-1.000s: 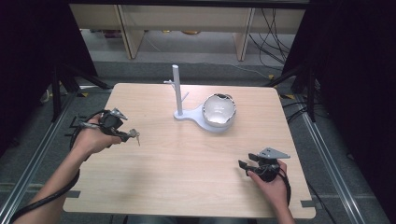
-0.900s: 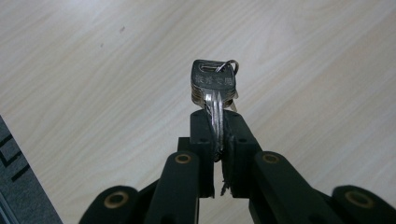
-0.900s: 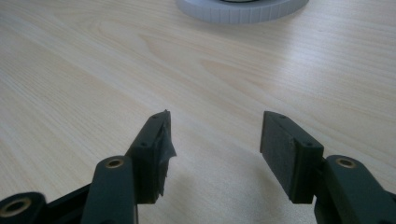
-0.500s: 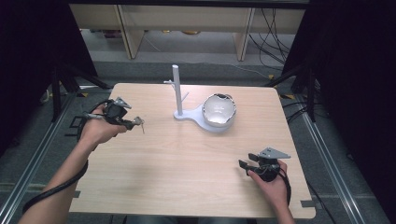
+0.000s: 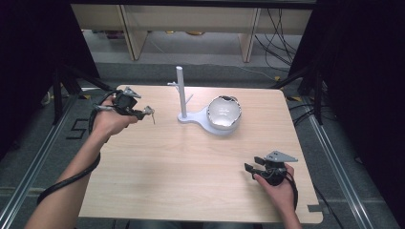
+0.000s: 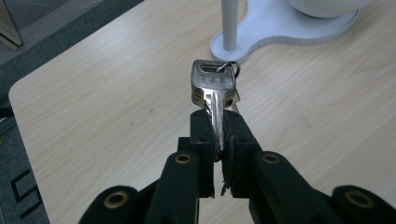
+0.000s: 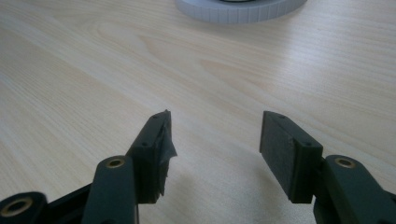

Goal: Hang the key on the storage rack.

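My left gripper (image 5: 142, 113) (image 6: 216, 128) is shut on a bunch of silver keys (image 6: 213, 88) (image 5: 150, 112) on a ring, held above the table's far left part. The keys point toward a white stand (image 5: 182, 93) (image 6: 229, 23), an upright post with small pegs on a flat base. A shiny rounded bowl-like object (image 5: 223, 112) sits on the wide end of that base. My right gripper (image 5: 252, 163) (image 7: 215, 135) rests near the front right of the table, open, with bare wood between its jaws.
The wooden table (image 5: 191, 162) has rounded corners; its far left corner (image 6: 18, 88) lies close behind the keys. Shelving and cables stand on the floor beyond the far edge. Metal rails run along the floor on both sides.
My left hand has carried the keys up and away from the person, toward the white stand. The right hand has stayed where it was.
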Motion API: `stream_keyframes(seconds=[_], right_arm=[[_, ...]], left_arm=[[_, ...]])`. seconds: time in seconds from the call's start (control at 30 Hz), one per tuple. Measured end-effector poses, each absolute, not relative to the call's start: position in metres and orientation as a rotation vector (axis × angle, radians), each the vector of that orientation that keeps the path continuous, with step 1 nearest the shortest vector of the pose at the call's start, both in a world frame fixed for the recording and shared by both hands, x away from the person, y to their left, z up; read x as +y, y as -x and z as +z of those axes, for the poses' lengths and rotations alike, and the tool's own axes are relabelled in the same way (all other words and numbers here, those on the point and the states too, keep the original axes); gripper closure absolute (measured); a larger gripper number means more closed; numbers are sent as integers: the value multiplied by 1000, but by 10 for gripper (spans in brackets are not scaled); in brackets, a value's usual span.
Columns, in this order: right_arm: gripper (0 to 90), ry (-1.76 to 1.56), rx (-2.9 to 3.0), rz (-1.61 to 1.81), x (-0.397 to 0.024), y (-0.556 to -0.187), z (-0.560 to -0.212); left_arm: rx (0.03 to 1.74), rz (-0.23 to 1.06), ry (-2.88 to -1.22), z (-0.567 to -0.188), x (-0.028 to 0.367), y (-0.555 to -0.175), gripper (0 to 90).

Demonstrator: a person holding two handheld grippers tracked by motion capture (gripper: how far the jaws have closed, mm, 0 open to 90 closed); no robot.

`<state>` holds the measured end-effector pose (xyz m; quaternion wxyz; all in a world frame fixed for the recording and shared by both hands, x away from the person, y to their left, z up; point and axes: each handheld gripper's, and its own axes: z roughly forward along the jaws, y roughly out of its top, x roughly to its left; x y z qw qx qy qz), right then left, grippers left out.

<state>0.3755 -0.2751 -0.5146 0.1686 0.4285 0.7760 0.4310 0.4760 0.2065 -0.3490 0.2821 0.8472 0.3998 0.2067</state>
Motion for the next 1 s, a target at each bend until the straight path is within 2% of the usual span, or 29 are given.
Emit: stream_keyframes(seconds=[0.33,0.37,1.0], right_arm=[[448,-1220,2208,1227,-274,-375,-515],[448,-1218,2209,1228,-274,-375,-515],[448,-1254,2206,1248,-273,-374,-515]], left_arm=[[1076,592,-2181,-343,199,-484,837],[1062,588,-2214,-340,200,-485,836],[1064,618,-2129,-327,179,-507,837]])
